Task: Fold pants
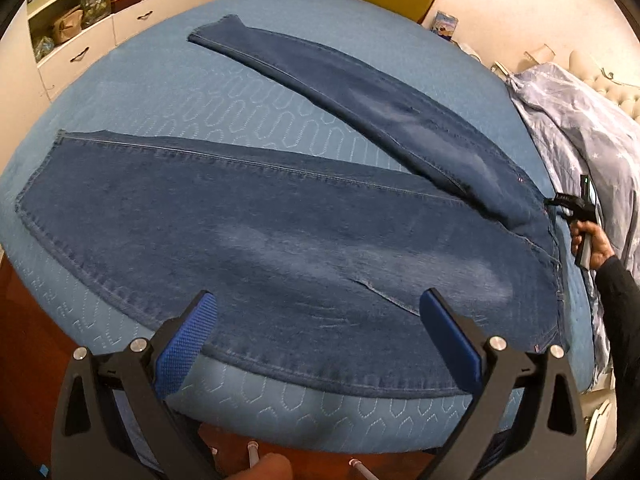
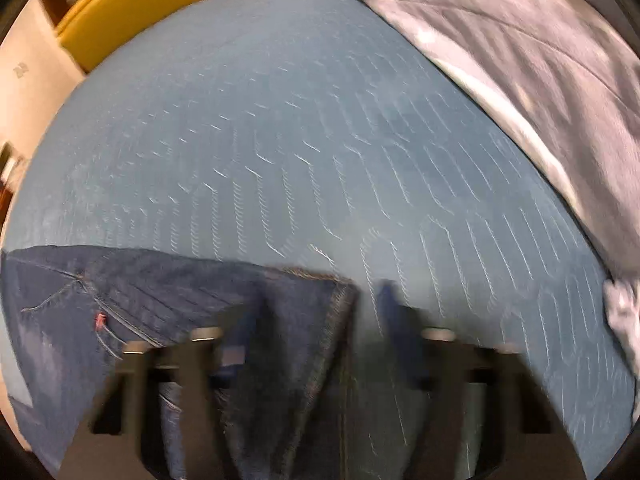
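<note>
Two jeans legs [image 1: 280, 216] spread flat on blue bed cover [image 1: 168, 92], filling middle of frame. Left gripper [image 1: 318, 312] wide open, low center, nothing between blue pads. Right gripper [image 2: 316, 312] blurry, bottom center; waistband corner between fingers, cannot tell if pinched.

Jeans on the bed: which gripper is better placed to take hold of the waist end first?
Right, probably. The right gripper straddles the waist corner of the jeans, denim between its fingers. The left gripper hovers open above the near leg, gripping nothing.
</note>
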{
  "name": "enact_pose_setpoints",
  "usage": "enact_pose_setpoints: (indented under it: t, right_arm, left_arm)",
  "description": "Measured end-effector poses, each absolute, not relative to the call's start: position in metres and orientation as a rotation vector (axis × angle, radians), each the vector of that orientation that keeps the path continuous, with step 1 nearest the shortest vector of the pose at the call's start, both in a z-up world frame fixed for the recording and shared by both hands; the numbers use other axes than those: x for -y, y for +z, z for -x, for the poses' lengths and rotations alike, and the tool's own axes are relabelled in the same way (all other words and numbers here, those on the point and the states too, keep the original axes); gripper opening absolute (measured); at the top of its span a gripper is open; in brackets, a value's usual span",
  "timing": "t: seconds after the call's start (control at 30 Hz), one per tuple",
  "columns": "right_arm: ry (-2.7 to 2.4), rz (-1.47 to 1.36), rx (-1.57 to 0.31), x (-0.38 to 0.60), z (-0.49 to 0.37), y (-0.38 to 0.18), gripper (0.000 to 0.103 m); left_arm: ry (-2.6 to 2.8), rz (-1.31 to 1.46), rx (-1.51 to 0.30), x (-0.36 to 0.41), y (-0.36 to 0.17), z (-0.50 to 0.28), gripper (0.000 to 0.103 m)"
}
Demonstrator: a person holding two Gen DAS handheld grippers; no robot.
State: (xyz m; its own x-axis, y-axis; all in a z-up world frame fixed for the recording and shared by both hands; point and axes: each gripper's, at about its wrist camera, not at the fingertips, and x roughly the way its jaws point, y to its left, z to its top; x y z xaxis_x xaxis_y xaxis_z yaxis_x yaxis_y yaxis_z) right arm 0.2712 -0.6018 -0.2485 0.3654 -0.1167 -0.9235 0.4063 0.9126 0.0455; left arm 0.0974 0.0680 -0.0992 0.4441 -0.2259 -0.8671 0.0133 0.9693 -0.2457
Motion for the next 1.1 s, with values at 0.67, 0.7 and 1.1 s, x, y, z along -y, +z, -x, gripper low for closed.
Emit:
enact_pose_setpoints:
  t: [0.67, 0.7, 1.1]
  right_arm:
    - [-0.210, -0.208, -0.794, 0.512, -0.119, -0.120, 0.015]
    - [-0.197, -0.210, -0.786, 0.503, -0.109, -0.118, 0.015]
    - [-0.151, -0.261, -0.834, 0.450, 0.000, -0.131, 0.015]
  left_arm:
    - [-0.415, 0.570, -1.017, -0.079, -0.087, -0.286, 0.086]
    - [-0.444, 0.652, -1.028, -0.084, -0.094, -0.313, 0.084]
    - [-0.405, 1.148, -1.070, -0.134, -0.198, -0.421, 0.053]
